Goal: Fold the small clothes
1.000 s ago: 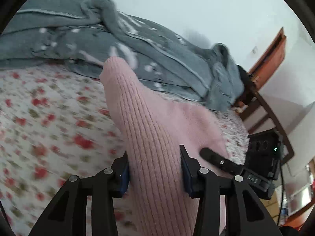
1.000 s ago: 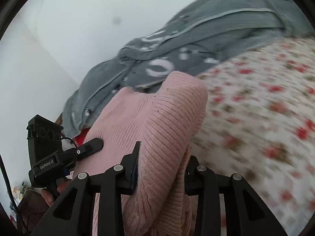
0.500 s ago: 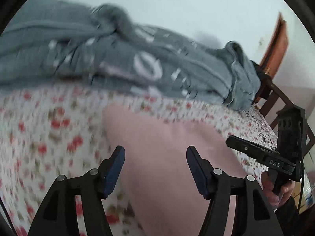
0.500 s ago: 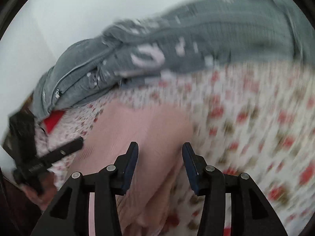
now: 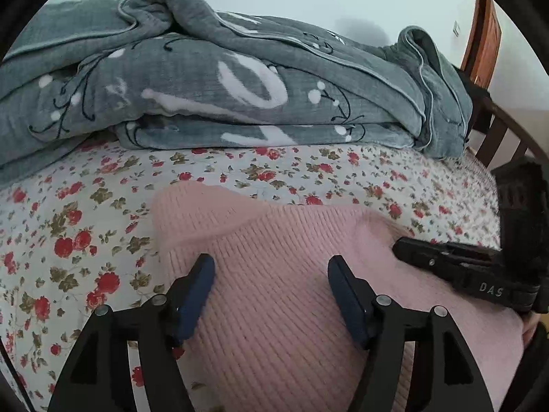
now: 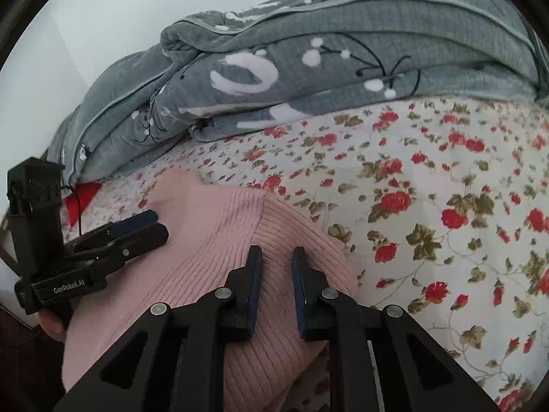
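A pink ribbed knit garment (image 5: 291, 274) lies folded on the floral bedsheet (image 5: 85, 226); it also shows in the right wrist view (image 6: 212, 257). My left gripper (image 5: 271, 271) is open, its jaws wide apart just over the garment's left part. My right gripper (image 6: 277, 257) is open with a narrow gap, its jaws over the garment's right edge. The right gripper shows at the right of the left wrist view (image 5: 408, 250), resting on the garment. The left gripper shows at the left of the right wrist view (image 6: 151, 226).
A folded grey blanket (image 5: 223, 86) with white patterns lies along the far side of the bed, also in the right wrist view (image 6: 291, 68). A wooden bed frame (image 5: 494, 130) stands at the right. A red item (image 6: 80, 199) peeks out under the blanket.
Both grippers let go of the pink garment and opened. The garment, held up a second ago, now lies flat on the bed. The right jaws have narrowed since half a second ago.
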{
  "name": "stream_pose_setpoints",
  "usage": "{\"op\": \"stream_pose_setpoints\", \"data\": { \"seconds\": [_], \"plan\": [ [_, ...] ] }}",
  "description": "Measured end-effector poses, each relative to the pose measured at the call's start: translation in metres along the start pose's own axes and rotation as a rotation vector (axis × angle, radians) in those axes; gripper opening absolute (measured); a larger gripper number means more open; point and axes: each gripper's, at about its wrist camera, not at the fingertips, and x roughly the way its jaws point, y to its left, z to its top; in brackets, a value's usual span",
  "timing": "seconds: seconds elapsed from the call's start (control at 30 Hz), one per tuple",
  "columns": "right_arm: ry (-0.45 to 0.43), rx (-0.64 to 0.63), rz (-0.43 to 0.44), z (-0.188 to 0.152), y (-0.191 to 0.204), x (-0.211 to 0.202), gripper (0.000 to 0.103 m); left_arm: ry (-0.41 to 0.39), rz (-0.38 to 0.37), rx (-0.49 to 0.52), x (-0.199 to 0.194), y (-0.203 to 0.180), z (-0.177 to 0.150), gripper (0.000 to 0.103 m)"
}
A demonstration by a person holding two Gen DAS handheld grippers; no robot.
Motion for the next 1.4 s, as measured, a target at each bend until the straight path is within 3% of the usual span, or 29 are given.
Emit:
{"op": "stream_pose_setpoints", "data": {
  "seconds": [0.17,0.77,1.0,1.2,1.3,1.4],
  "plan": [
    [-0.004,0.006,0.007,-0.002,-0.001,-0.002,0.016,-0.013,0.035,0.025,-0.001,-0.005,-0.005,0.068],
    [-0.009,0.042,0.043,-0.002,-0.005,-0.002,0.017,-0.017,0.034,0.025,0.0,-0.004,-0.006,0.068],
    [-0.034,0.059,0.073,-0.004,-0.005,-0.011,0.021,-0.009,-0.033,-0.019,-0.008,0.002,-0.007,0.071],
    [-0.063,-0.034,0.012,0.0,0.023,-0.036,0.022,0.006,-0.051,-0.046,-0.041,-0.005,-0.025,0.072],
    [-0.116,-0.116,0.056,-0.014,0.055,-0.068,0.032,-0.025,-0.034,-0.032,-0.069,-0.01,-0.042,0.072],
    [-0.163,-0.25,0.045,-0.046,0.087,-0.087,0.033,-0.034,-0.124,-0.117,-0.09,-0.01,-0.06,0.072]
  ]
}}
